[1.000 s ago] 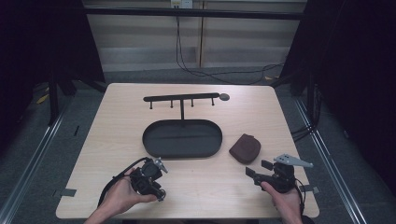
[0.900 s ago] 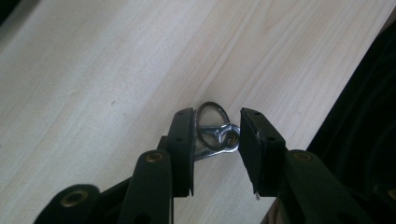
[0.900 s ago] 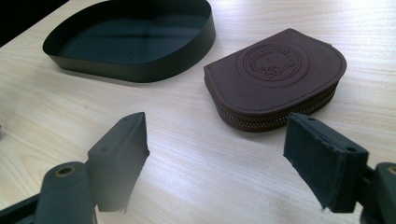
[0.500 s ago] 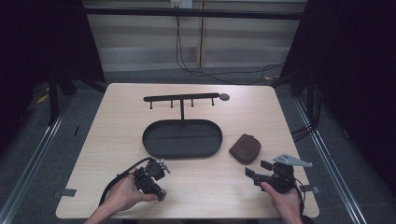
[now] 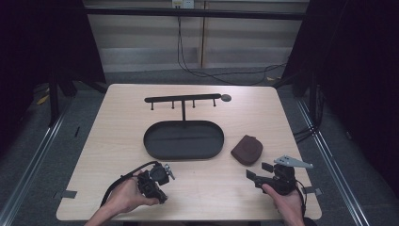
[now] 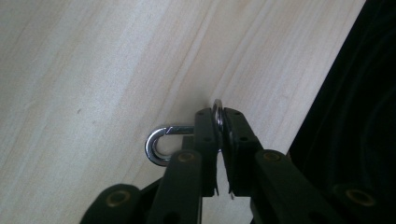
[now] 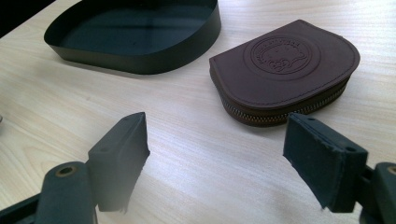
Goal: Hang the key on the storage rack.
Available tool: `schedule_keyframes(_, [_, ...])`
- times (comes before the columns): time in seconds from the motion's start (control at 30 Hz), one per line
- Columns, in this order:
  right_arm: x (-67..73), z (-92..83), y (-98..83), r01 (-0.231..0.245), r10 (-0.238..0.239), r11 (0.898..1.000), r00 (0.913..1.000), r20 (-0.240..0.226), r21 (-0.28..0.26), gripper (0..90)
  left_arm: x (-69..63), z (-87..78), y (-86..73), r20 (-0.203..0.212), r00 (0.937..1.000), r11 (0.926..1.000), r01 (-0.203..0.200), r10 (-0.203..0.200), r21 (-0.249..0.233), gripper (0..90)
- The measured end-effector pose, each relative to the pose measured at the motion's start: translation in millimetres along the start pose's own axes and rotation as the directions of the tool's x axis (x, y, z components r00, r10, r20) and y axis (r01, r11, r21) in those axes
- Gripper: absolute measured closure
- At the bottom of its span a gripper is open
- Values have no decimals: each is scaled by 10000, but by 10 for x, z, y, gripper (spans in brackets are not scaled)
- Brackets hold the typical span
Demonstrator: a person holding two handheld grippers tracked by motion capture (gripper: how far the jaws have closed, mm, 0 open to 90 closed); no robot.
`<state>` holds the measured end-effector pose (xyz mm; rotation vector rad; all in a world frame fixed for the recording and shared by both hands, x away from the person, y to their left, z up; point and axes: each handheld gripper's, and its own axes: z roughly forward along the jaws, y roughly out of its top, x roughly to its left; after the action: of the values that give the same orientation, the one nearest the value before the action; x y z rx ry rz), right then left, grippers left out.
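A: Two grippers are in use. State the left one.

B: The left gripper (image 6: 219, 140) has just been closing, and its jaws are clamped on a thin metal ring (image 6: 217, 109) that stands on edge between the pads. A silver clasp (image 6: 161, 142) sticks out sideways from the jaws, just above the table (image 5: 117, 122). In the high view this gripper (image 5: 155, 181) sits near the table's front edge, left of centre.

A: And the right one?

B: The right gripper (image 7: 215, 154) has its jaws spread wide with nothing between them. It points at a brown zip pouch (image 7: 287, 70) lying flat just beside the black oval tray (image 7: 140, 58).

A: Any legible marking?

B: The pouch carries a round embossed stamp (image 7: 280, 55); its lettering is too fine to read. Behind the tray stands a black hook rack (image 5: 183, 100).
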<state>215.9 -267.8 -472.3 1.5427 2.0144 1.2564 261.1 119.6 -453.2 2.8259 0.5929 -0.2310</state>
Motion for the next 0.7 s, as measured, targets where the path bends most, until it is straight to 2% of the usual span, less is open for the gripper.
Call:
schedule_keyframes(0.17, [0, 5, 0, 8, -8, 10000, 10000, 0, 15, 219, 1, -6, 17, 5, 10000, 9999, -32, 32, 143, 890])
schedule_keyframes(0.3, [-1, 6, 0, 3, -3, 10000, 10000, 4, 25, 219, 1, -78, 45, -71, 9997, 9988, -212, 215, 452, 890])
schedule_keyframes(0.37, [0, 6, -1, -2, 2, 10000, 10000, 10, 35, 219, -2, -117, 55, -126, 9997, 9989, -200, 205, 435, 890])
schedule_keyframes(0.4, [0, 5, -1, 7, -7, 10000, 10000, 7, 29, 219, -6, -167, 70, -409, 9991, 9986, -128, 149, 520, 891])
schedule_keyframes(0.5, [-1, 4, -1, -1, 1, 10000, 10000, 9, 25, 218, -12, -200, 69, -581, 9981, 9974, -149, 191, 706, 891])
schedule_keyframes(0.63, [3, 9, -2, 20, -20, 10000, 10000, 22, 55, 219, 15, -347, 46, -605, 9980, 9990, -142, 167, 417, 891])
schedule_keyframes(0.7, [2, 8, -3, 16, -16, 10000, 10000, 18, 53, 219, 33, -414, 43, -658, 9976, 9988, -176, 207, 462, 891])
